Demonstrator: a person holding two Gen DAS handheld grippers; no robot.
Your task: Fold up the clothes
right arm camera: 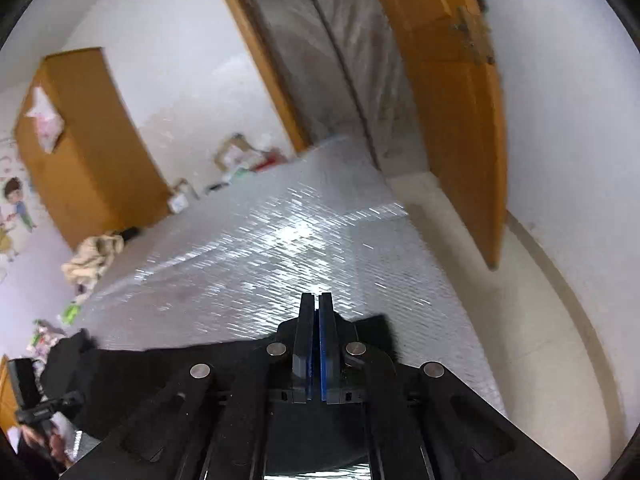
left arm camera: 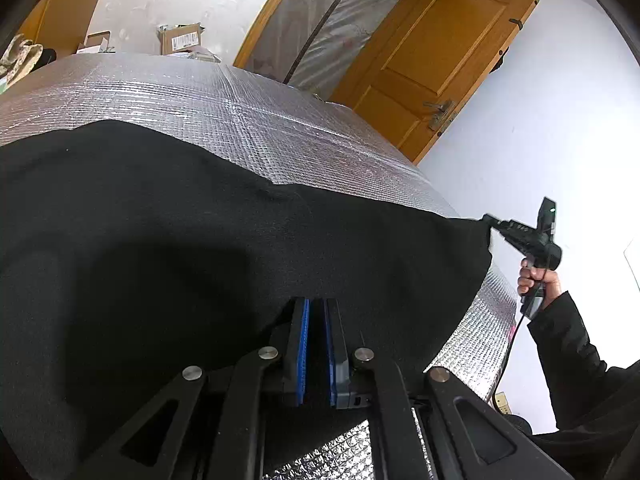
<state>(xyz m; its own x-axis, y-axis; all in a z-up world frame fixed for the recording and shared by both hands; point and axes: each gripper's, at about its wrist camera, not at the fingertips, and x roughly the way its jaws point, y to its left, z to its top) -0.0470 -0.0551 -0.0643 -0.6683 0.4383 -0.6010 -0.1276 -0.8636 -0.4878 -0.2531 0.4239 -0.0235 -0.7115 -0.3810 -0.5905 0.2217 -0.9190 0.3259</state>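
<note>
The black garment [left arm camera: 168, 248] is spread over the silver mat [left arm camera: 224, 100], filling the left wrist view from 9 to 3 o'clock. Its near edge is pinched by the left gripper [left arm camera: 318, 308]; the corner at 3 o'clock is pinched by the right gripper [left arm camera: 489, 219], whose jaws are pressed together. Both corners should be lifted evenly and the edge kept taut. The garment's type cannot be told; the right wrist view is blurred.

No text is legible; the cardboard box [left arm camera: 181, 39] bears a barcode label too small to read.
</note>
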